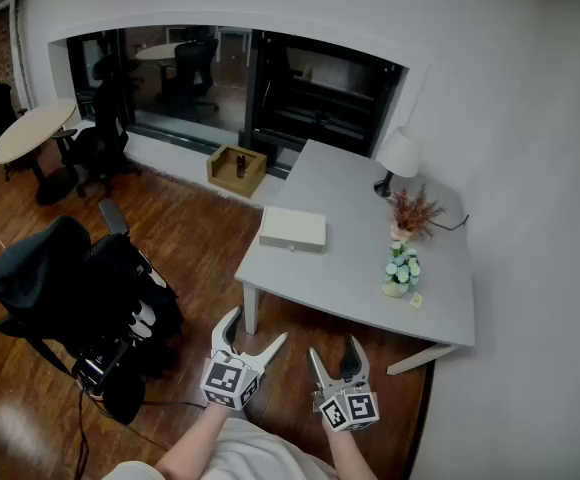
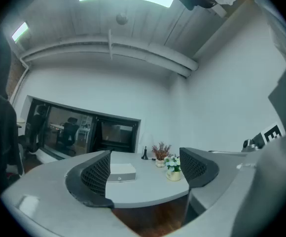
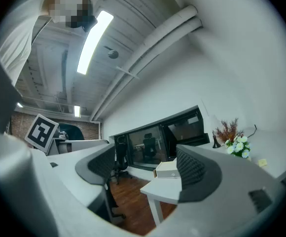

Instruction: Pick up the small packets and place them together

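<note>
One small pale-yellow packet lies near the front right of the grey table, beside a pot of white and blue flowers. The right gripper view shows the packet too. Both grippers hang in front of the table, above the wooden floor and well short of the packet. My left gripper is open with nothing between its jaws, and so is my right gripper. Through the left gripper I look level across the tabletop. The right gripper faces the table's corner.
A beige flat box lies on the table's left part. A white lamp and a vase of dried flowers stand at the back right. A black chair with a bag stands left. A wooden crate sits on the floor.
</note>
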